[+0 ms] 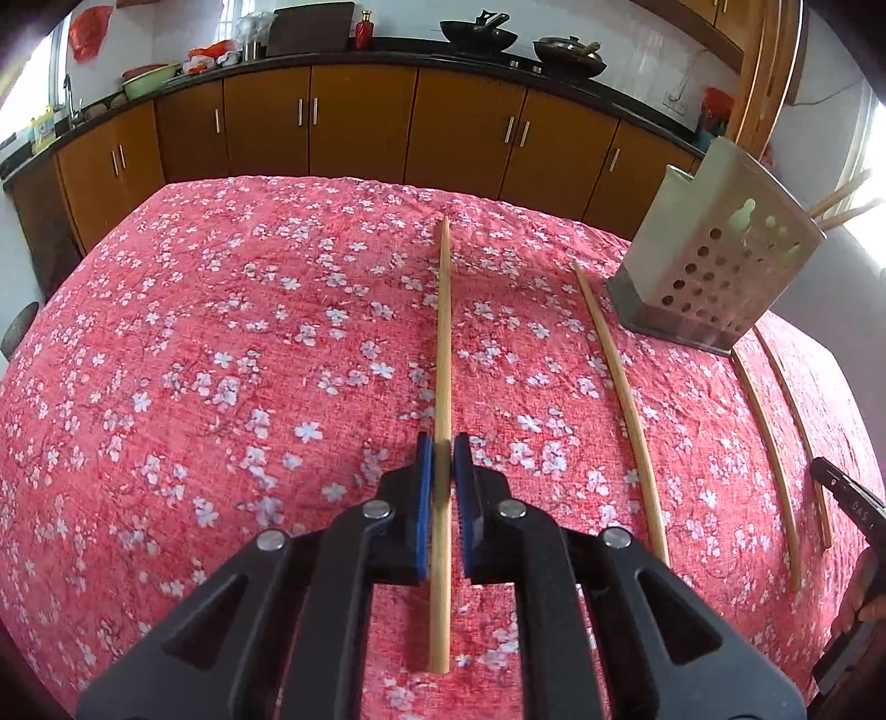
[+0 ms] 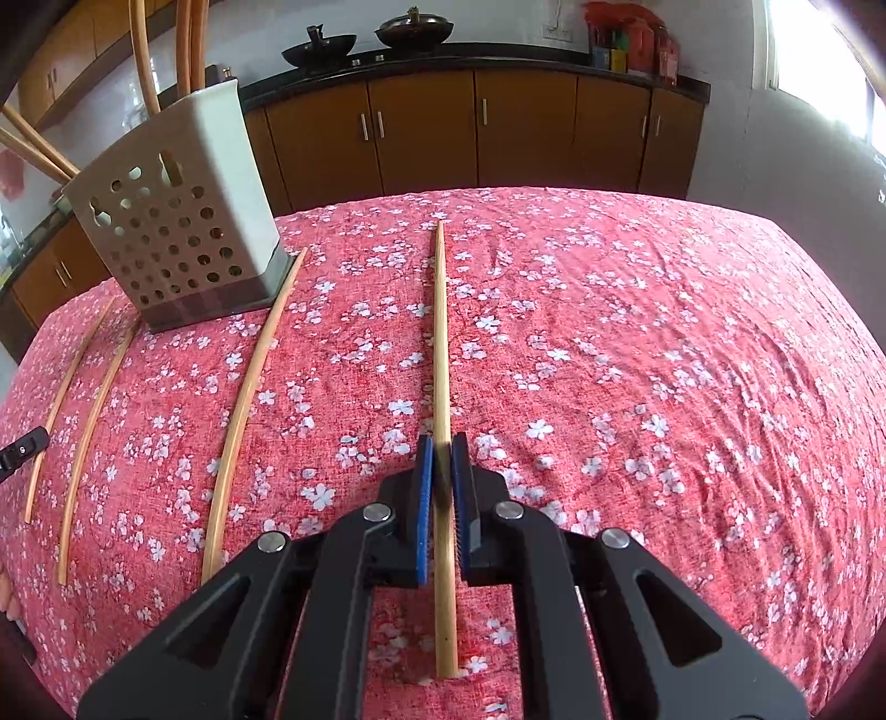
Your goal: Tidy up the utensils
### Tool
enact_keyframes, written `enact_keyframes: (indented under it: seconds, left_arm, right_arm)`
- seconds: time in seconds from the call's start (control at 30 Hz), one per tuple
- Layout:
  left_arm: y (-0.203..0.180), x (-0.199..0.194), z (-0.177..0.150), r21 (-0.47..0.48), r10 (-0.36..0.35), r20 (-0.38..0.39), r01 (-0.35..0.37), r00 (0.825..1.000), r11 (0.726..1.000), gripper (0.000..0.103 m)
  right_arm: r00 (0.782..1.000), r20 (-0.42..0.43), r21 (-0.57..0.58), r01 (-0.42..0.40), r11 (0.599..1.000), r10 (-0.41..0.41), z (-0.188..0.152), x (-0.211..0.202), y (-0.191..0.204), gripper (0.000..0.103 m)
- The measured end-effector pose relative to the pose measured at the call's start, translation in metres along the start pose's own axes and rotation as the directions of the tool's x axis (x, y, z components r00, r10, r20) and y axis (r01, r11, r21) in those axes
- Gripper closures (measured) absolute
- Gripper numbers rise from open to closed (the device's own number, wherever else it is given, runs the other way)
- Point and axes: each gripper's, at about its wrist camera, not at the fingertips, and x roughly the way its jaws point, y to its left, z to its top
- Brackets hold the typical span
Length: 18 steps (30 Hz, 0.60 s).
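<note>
Wooden chopsticks lie on a red flowered tablecloth (image 1: 221, 343). My left gripper (image 1: 443, 451) is shut on one chopstick (image 1: 443, 332) that points away from me. My right gripper (image 2: 441, 451) is shut on another chopstick (image 2: 441, 343). A perforated metal utensil holder (image 1: 714, 260) stands at the right in the left wrist view and at the left in the right wrist view (image 2: 177, 221), with several chopsticks standing in it. Loose chopsticks lie near its base: one (image 1: 620, 399) and two more (image 1: 769, 459) in the left view, three (image 2: 249, 410) in the right view.
Brown kitchen cabinets (image 1: 360, 122) with a dark counter run behind the table, with woks (image 1: 479, 36) and bowls on top. The other gripper's black tip (image 1: 847, 493) shows at the right edge of the left view and at the left edge of the right view (image 2: 22, 448).
</note>
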Motion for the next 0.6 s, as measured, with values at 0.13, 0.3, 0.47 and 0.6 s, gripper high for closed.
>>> enact_keyframes:
  seconds: [0.13,0.3,0.47,0.6]
  left_arm:
    - [-0.0002,-0.0019,-0.0030,0.003,0.009,0.000,-0.009,1.000,1.000,0.093]
    - [-0.0059,-0.0016,-0.0056,0.023,0.036,-0.001,-0.036,0.999,0.999,0.093]
    - [-0.0073,-0.0001,-0.0047,0.025,0.038,-0.001,-0.038,0.999,0.999,0.093]
    - [-0.0064,0.0005,-0.0042,0.024,0.034,-0.001,-0.034,0.999,0.999,0.093]
  right_arm:
    - [1.000,0.000,0.003,-0.001,1.000,0.001,-0.0007,-0.0004,0.0009,0.095]
    - [1.000,0.000,0.004,-0.003,1.000,0.003,-0.0013,-0.0006,0.0009,0.095]
    - [1.000,0.001,0.012,-0.008,1.000,0.008,-0.0024,-0.0003,0.0017,0.095]
    - [1.000,0.001,0.012,-0.008,1.000,0.008,-0.0024,-0.0005,0.0018,0.095]
